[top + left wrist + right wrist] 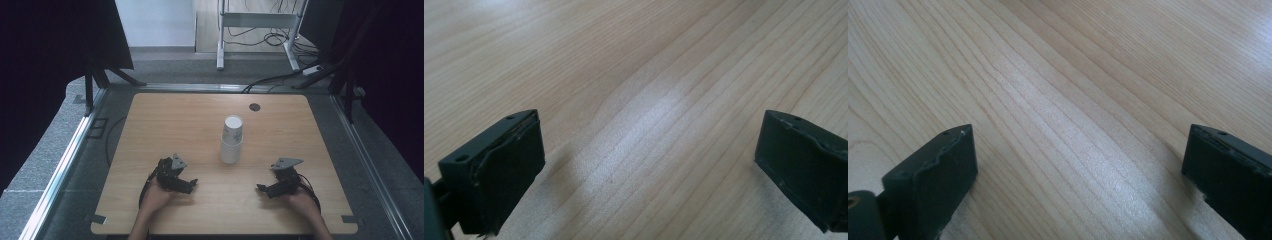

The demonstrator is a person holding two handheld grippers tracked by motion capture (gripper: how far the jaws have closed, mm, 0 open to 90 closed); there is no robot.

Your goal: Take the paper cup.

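Observation:
A stack of white paper cups [231,140] stands upright near the middle of the wooden table [165,120]. My left gripper [191,185] rests low over the table, front left of the cups, its tips turned toward the centre. My right gripper [262,189] sits front right of the cups, its tips turned inward as well. In the left gripper view the two black jaws stand far apart over bare wood, the left gripper [649,165] open and empty. The right gripper view has the same look: the right gripper [1078,170] is open with only wood grain between its jaws.
A dark round cable hole [255,107] lies in the tabletop behind the cups. Metal rails [75,145] run along both sides of the table. Black curtains [45,45] hang left and right, and a white desk frame [260,22] with cables stands on the floor beyond.

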